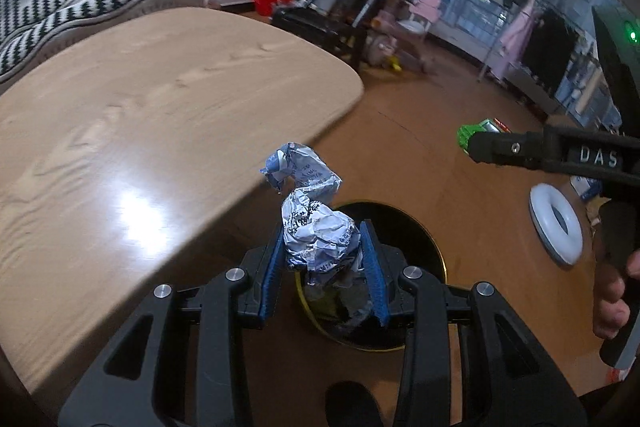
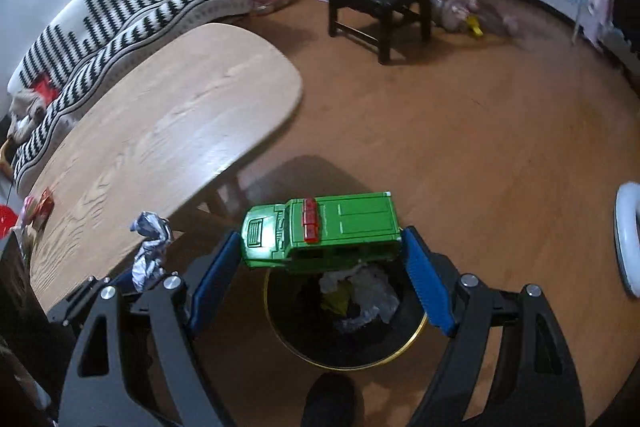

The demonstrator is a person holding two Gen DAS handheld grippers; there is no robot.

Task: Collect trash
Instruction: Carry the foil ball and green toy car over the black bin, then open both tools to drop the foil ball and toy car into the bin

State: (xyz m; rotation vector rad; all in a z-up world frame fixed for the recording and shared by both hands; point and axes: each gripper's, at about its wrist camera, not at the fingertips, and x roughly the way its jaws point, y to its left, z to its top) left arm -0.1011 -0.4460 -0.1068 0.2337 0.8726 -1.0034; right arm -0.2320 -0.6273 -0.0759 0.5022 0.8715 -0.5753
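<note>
over the bin (image 2: 416, 331) on the floor, just off the counter (image 2: 168, 115) edge, the left hand-held gripper (image 1: 324, 267) is clenching a crumpled wrapper (image 1: 316, 223) and the right hand-held gripper (image 2: 320, 267) is gripping a green toy car (image 2: 320, 231), both hanging above the opening, likely for dropping in.

A crumpled blue-and-white printed wrapper (image 1: 316, 223) hangs above the floor beside the table edge, its upper end twisted into a loose tail. A shiny green plastic toy truck with a red roof light (image 2: 322, 231) hangs level over a round black waste bin with a gold rim (image 2: 416, 331), already holding crumpled white and yellow scraps.
</note>
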